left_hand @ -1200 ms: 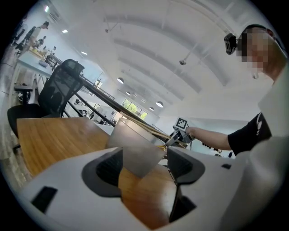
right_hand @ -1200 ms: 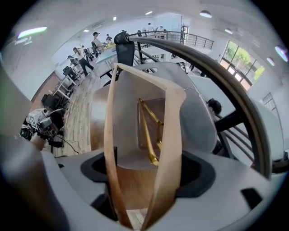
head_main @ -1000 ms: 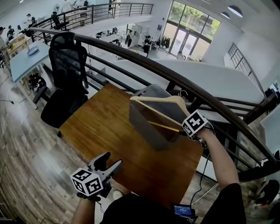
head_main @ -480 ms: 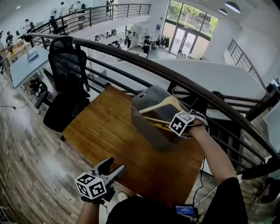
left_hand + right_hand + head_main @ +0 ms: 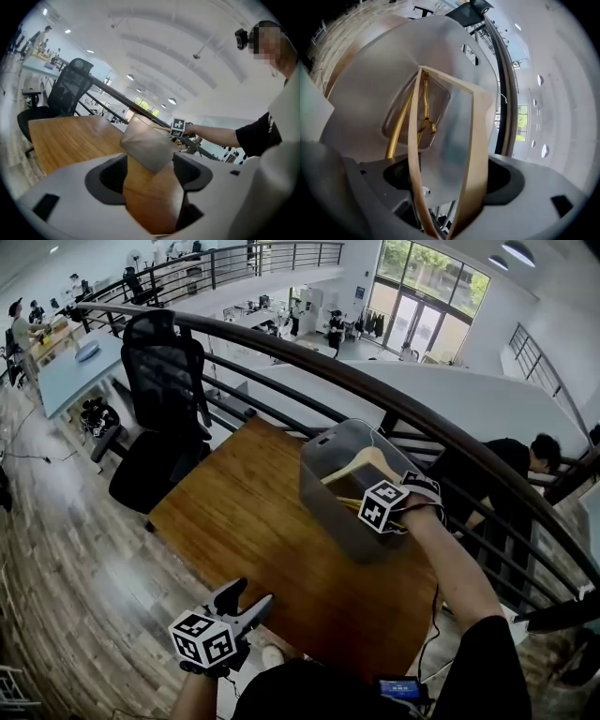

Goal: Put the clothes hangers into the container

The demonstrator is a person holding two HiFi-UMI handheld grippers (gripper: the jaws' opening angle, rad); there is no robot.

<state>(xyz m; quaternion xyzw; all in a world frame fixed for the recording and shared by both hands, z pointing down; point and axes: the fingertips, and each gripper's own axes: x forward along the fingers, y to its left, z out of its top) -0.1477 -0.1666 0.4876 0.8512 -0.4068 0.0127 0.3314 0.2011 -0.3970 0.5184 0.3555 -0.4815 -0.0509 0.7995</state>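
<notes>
Right gripper (image 5: 445, 185): fingers wide, clamped on pale wooden clothes hanger (image 5: 476, 140) in grey plastic container (image 5: 326, 495)
Left gripper (image 5: 247, 599): fingers apart, empty

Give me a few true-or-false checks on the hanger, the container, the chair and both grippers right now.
1. The wooden hanger lies flat on the table. False: it is down in the container, between the right gripper's jaws.
2. The left gripper holds nothing. True: its jaws stand apart with only the table beyond them.
3. The container stands on the wooden table. True.
4. The black office chair stands beside the right gripper. False: it is past the table's far left side, away from both grippers.
</notes>
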